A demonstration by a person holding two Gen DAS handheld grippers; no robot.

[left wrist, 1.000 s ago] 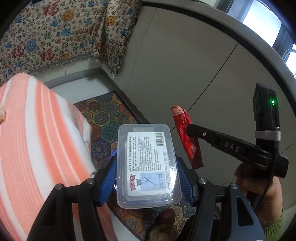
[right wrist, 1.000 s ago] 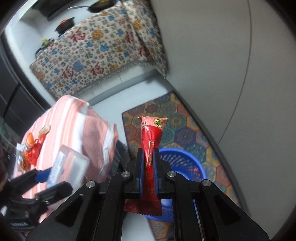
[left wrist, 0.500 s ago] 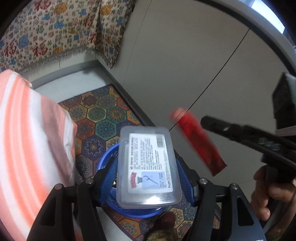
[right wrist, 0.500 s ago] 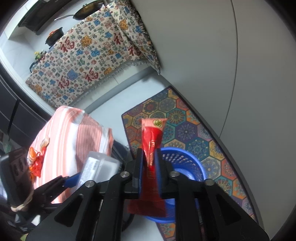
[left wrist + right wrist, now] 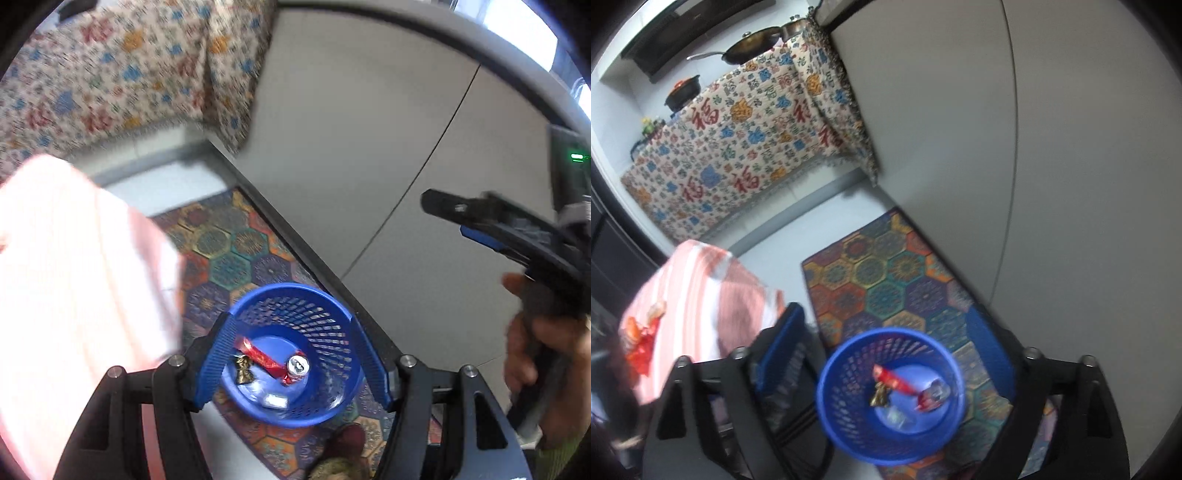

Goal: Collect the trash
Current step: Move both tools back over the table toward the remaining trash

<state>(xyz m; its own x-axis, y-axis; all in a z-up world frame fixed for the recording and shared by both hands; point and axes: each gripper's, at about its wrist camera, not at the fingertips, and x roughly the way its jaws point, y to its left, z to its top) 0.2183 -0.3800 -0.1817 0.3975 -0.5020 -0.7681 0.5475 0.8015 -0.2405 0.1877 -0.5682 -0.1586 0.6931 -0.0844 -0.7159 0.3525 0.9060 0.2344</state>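
**Both grippers empty over the bin**

You are hovering both grippers above the blue basket (image 5: 291, 354) on the patterned rug (image 5: 886, 280). Your right gripper (image 5: 886, 354) has just been opening; nothing is sitting between its jaws, and the red wrapper (image 5: 258, 356) is lying in the basket beside a can (image 5: 297, 365). Your left gripper (image 5: 295, 354) is standing released and empty too. More red wrappers (image 5: 639, 343) are waiting on the striped worktop (image 5: 698, 295): light, crinkly, slippery film, probably best pinched across a flat edge.
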